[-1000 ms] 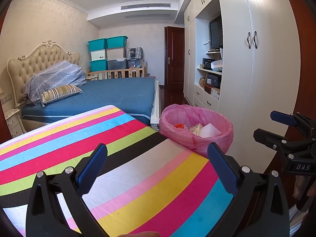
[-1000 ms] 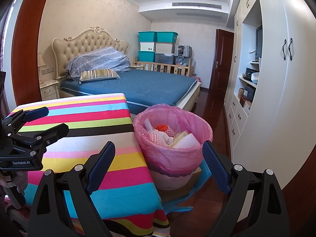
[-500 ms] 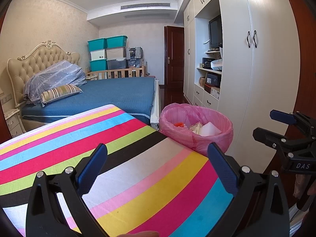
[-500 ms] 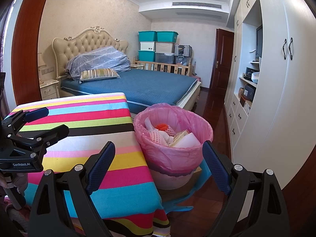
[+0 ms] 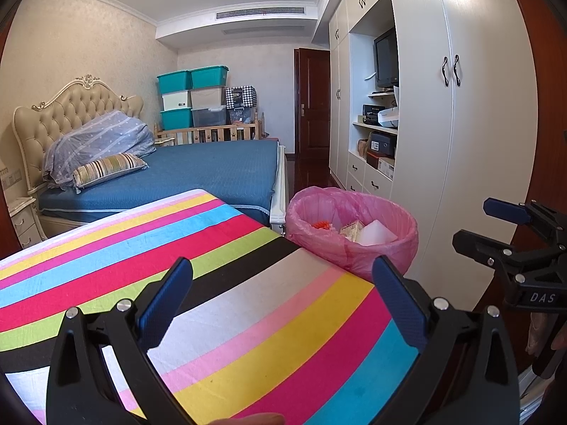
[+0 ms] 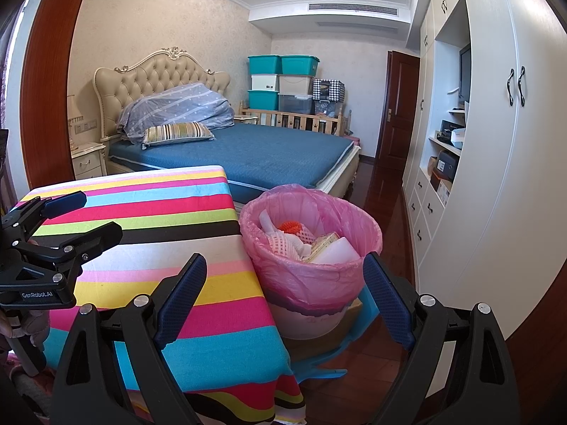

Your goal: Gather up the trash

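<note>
Where the striped table ends, a trash bin (image 6: 312, 276) stands on the floor, touching the table's corner. It has a pink bag (image 5: 354, 251) pulled over its rim. Inside lie an orange net thing (image 6: 292, 227), a white foam block (image 6: 335, 253), a yellowish box (image 6: 324, 242) and some white wrapping. The trash comes up close to the rim.

Above the table, the left gripper (image 5: 281, 297) hangs with its two blue fingers (image 5: 166, 299) spread wide apart. Nothing is between them. Off to its right, over the floor near the bin, is the right gripper (image 6: 285, 294). Its blue fingers (image 6: 182, 295) are spread wide too, and they hold nothing. From its camera the bin sits just past the gap between them.

A cloth (image 5: 248, 301) with bright stripes of pink, yellow, blue, green, black and white covers the table. Behind the table is a big bed (image 6: 262, 152) with a blue cover and a striped pillow (image 6: 177, 132). White closets (image 5: 471, 134) run along the right wall. Green and white boxes (image 6: 280, 81) are stacked in the far corner.
</note>
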Motion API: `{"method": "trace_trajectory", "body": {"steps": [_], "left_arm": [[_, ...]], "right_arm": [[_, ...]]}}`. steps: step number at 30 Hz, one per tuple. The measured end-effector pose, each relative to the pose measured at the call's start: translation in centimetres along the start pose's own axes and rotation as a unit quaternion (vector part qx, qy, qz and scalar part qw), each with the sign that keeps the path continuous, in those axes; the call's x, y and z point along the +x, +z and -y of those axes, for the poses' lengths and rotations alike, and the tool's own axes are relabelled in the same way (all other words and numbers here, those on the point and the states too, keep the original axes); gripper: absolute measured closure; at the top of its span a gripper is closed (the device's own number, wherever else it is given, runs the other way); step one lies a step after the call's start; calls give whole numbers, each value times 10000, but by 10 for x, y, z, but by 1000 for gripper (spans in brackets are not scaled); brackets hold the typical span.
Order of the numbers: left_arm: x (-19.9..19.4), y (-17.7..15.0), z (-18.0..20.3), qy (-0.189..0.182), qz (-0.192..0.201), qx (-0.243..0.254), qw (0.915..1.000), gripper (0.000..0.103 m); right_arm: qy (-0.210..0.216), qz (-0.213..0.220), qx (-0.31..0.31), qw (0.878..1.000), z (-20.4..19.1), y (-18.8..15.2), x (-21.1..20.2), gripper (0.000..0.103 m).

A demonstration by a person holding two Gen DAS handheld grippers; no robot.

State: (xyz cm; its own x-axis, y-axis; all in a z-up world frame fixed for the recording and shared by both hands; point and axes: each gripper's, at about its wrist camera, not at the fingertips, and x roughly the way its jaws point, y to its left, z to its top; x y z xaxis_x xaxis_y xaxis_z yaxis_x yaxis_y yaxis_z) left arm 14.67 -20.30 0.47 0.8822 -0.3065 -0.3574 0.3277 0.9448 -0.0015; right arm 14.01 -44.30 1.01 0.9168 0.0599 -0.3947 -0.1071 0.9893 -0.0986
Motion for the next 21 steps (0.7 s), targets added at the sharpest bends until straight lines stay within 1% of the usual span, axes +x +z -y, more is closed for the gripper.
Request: {"method": "trace_trajectory", "body": {"steps": [11,13,15,18,21], "left_arm": [[-4,-3,3,65,37,129,9999,5],[-7,-4,2,30,47,143,9999,5],[-9,-3,-4,47,98,73,9999,5],[-10,1,-16,35,23,-75,10000,5],[-17,4,-39,240,-31,-88,9997,5]], "right_arm": [[-32,-24,-13,10000,-3,0,0,19],[-38,-37,-40,10000,-4,0,0,19],[-45,-60,-80,9999,-8,0,2,19],[1,-109,-152,9998,-17,1,5,19],[239,-215,-233,9992,-40,3,11,19]]}}
